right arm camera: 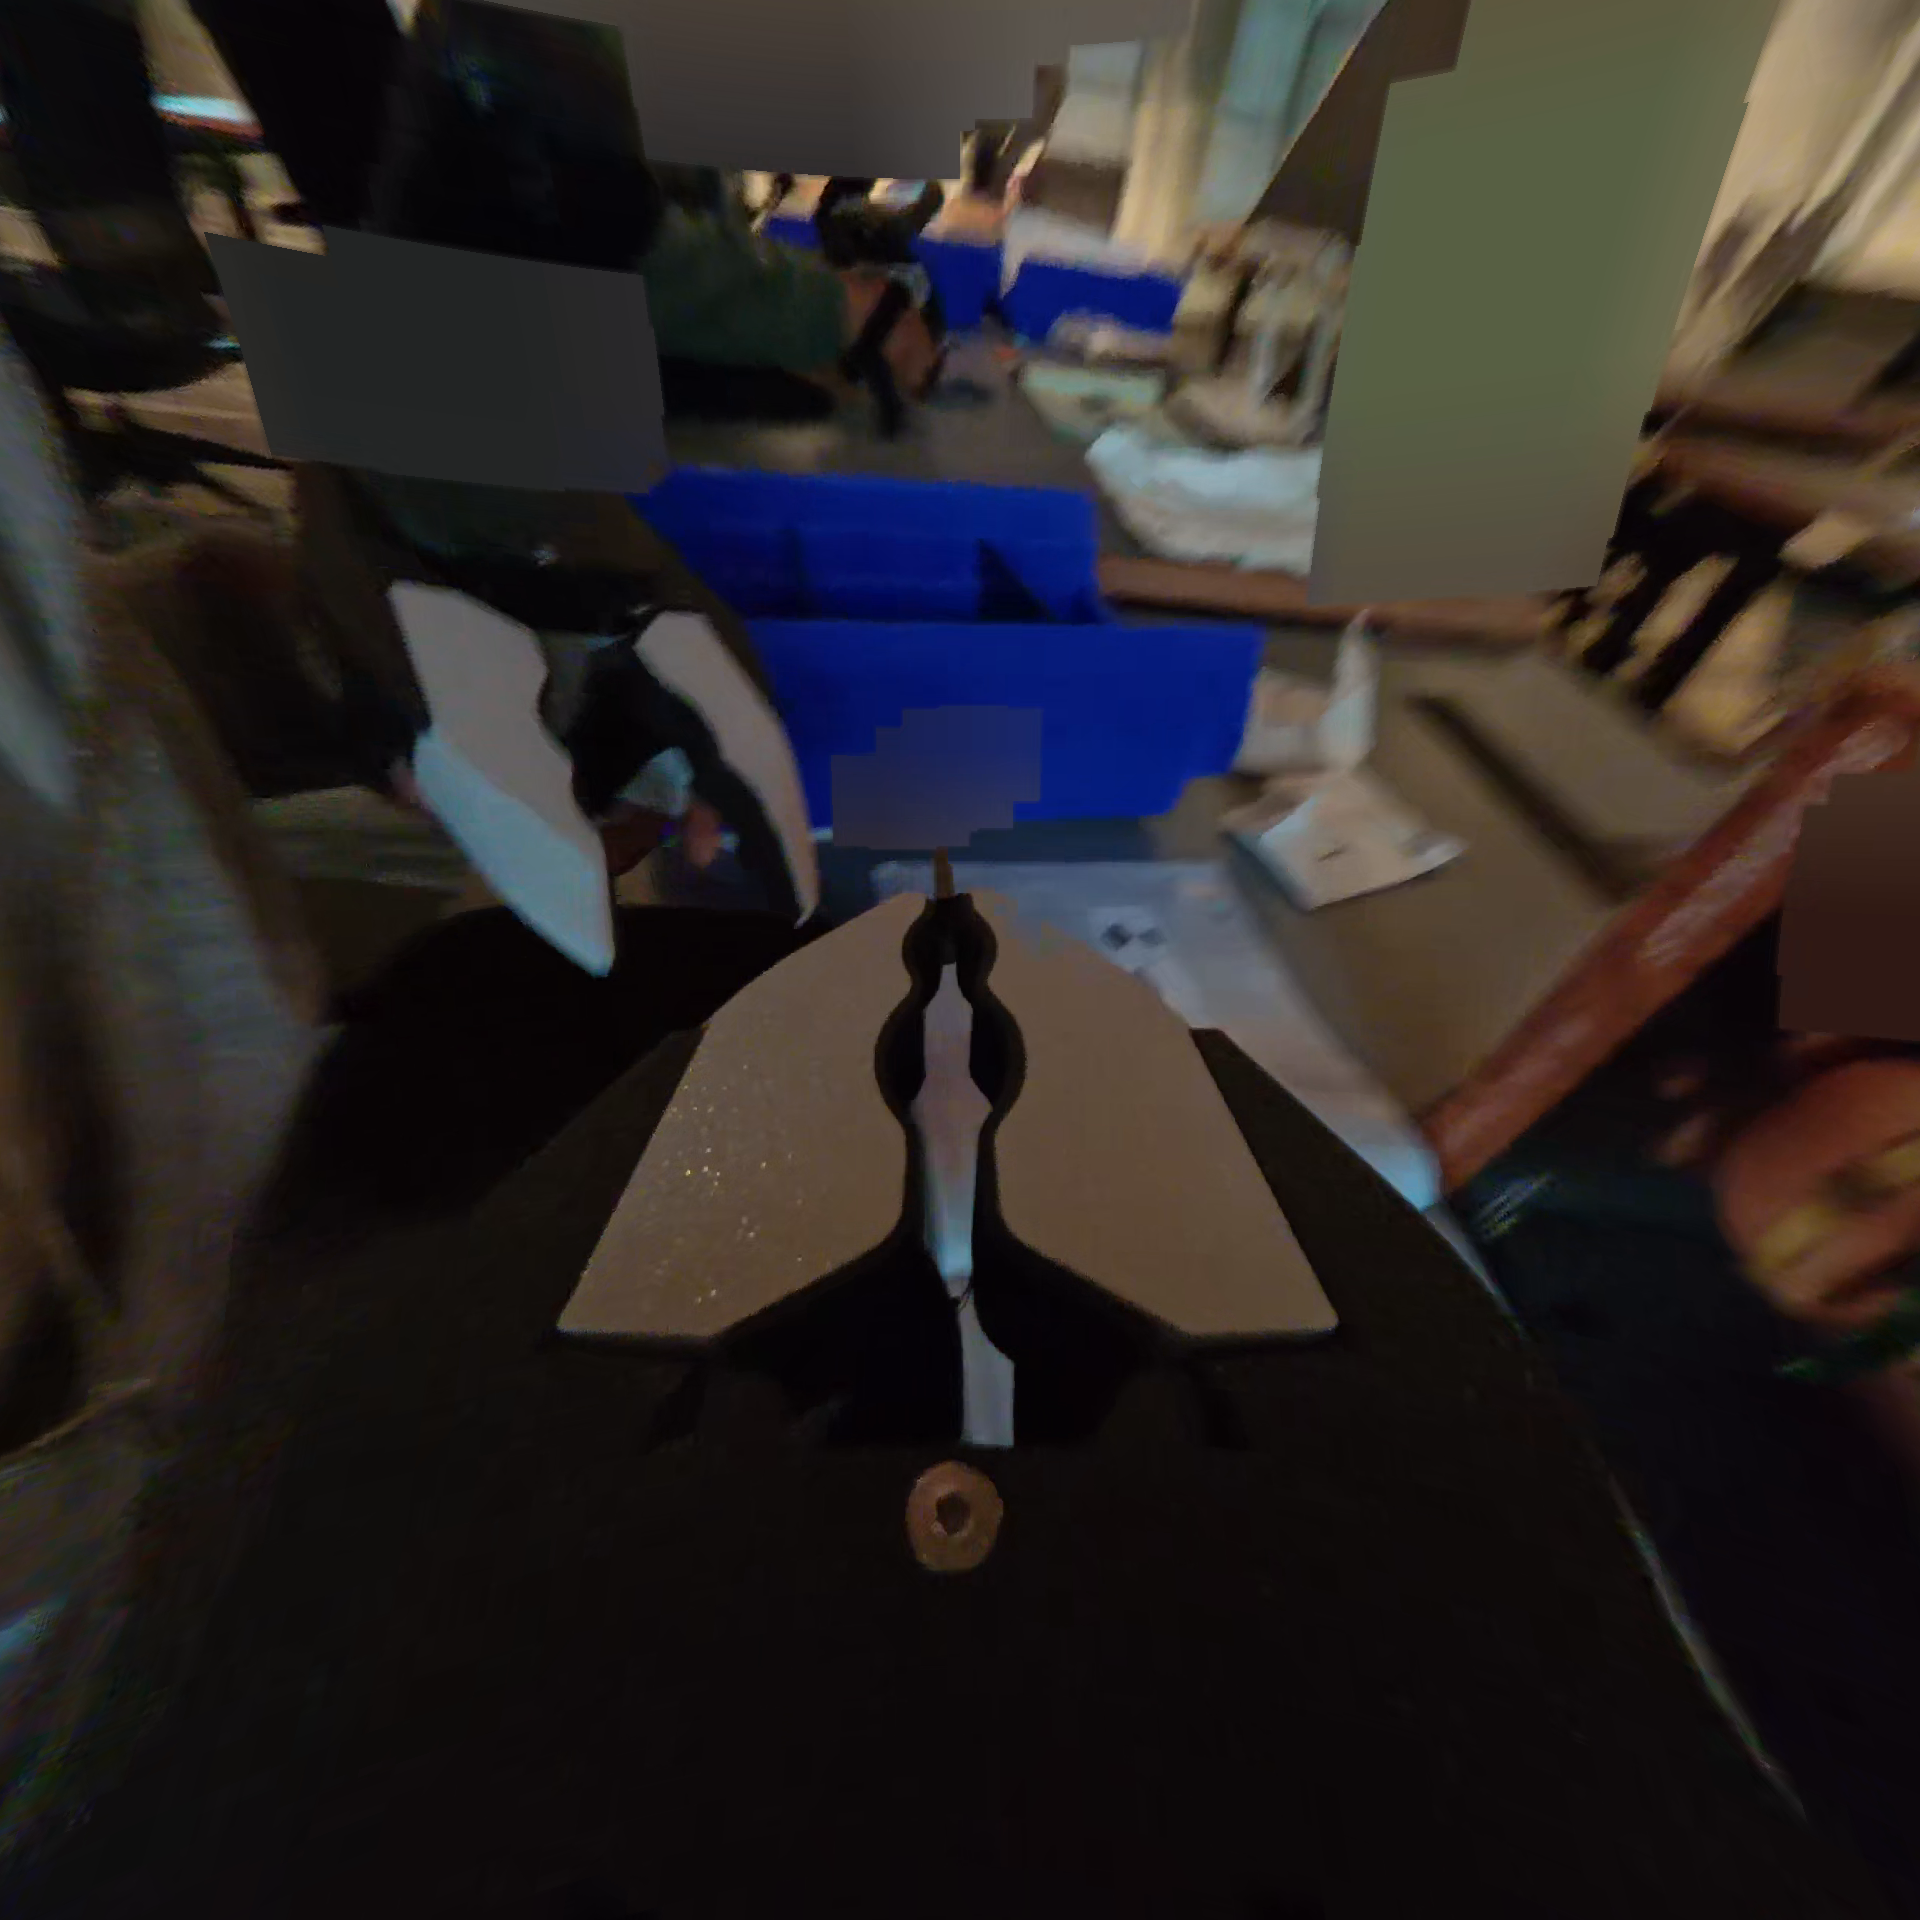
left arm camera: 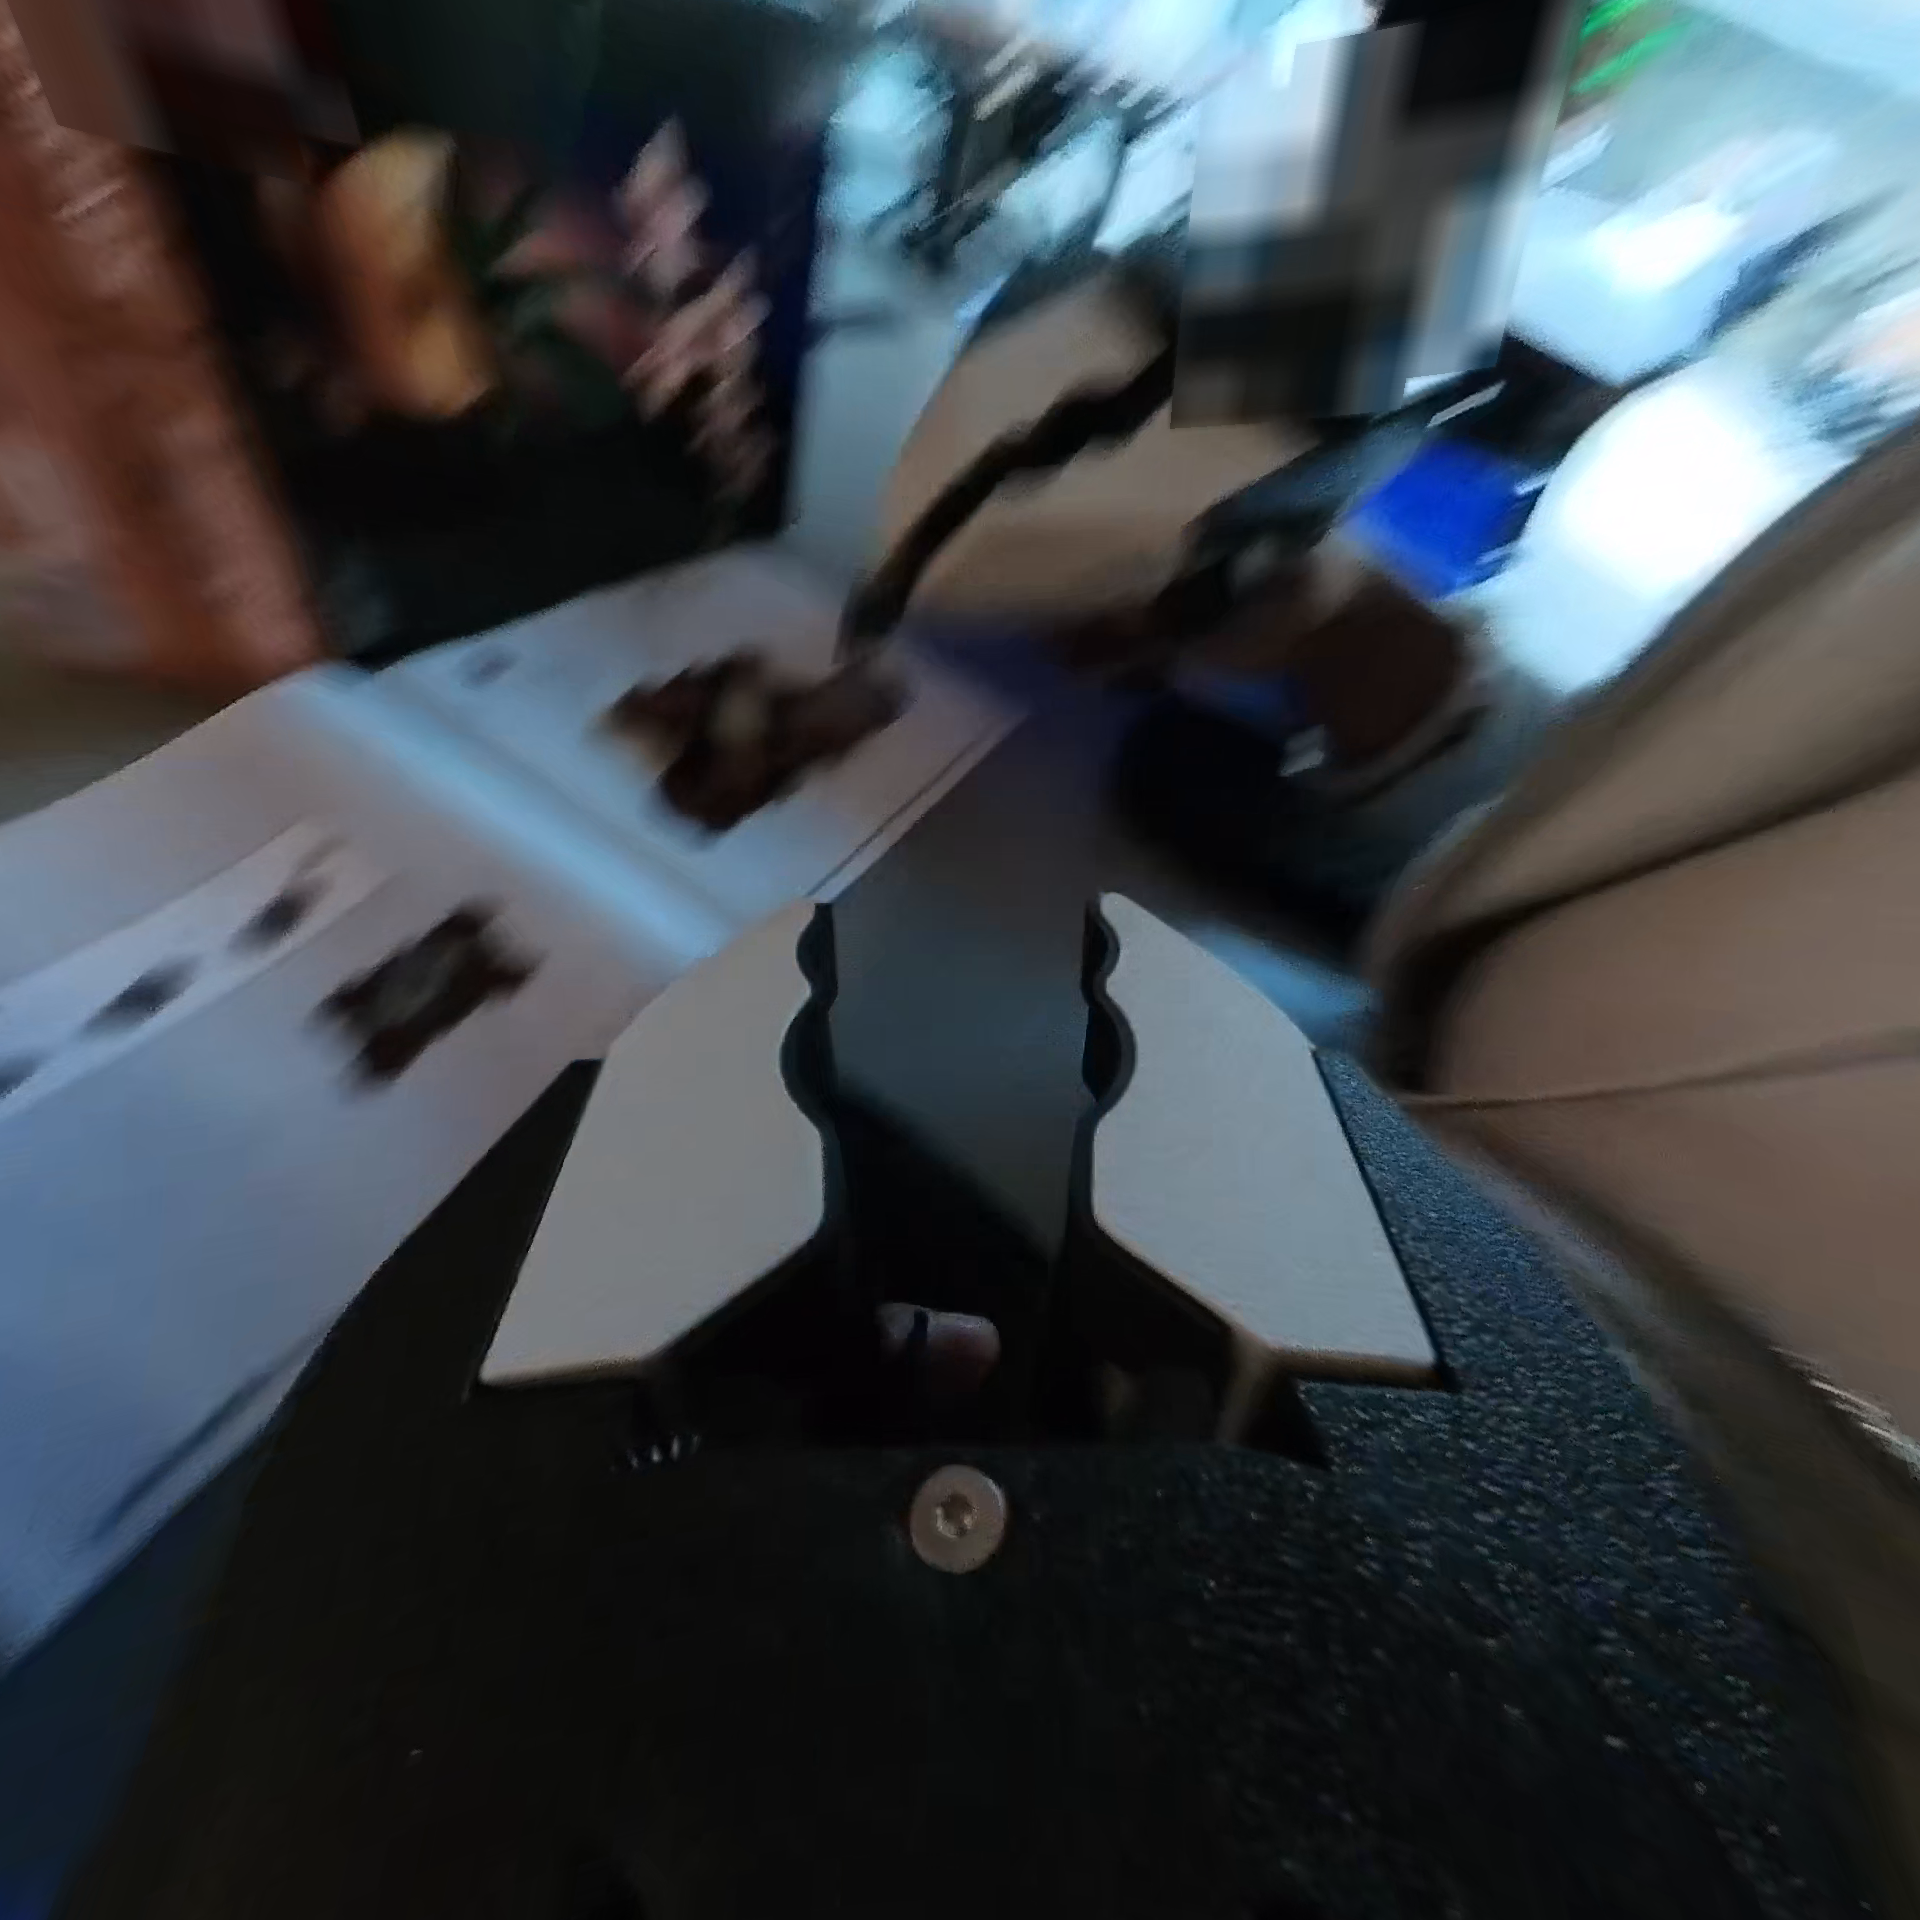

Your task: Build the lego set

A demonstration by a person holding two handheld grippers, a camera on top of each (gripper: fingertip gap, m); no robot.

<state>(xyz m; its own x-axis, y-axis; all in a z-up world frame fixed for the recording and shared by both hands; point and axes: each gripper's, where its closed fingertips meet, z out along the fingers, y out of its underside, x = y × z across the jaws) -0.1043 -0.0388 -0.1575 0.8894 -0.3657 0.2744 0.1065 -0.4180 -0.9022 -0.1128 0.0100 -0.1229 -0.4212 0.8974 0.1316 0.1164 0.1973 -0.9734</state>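
Observation:
An open book with white pages and dark pictures lies to the left in the blurred left wrist view. My left gripper is open and empty, just off the book's near right edge. My right gripper is shut, and a thin brownish sliver, seemingly a page seen edge-on, sticks out between its tips. In the left wrist view the right gripper has its tips at the far page of the book. The right wrist view shows the open left gripper close by on the left, and a pale page below.
A blue bin with dividers stands just beyond the book. Loose white papers lie to the right, beside a reddish-brown wooden edge. A person's beige sleeve fills the right of the left wrist view. Clutter lies farther back. My hands' fingertips stand some 6 cm from each other.

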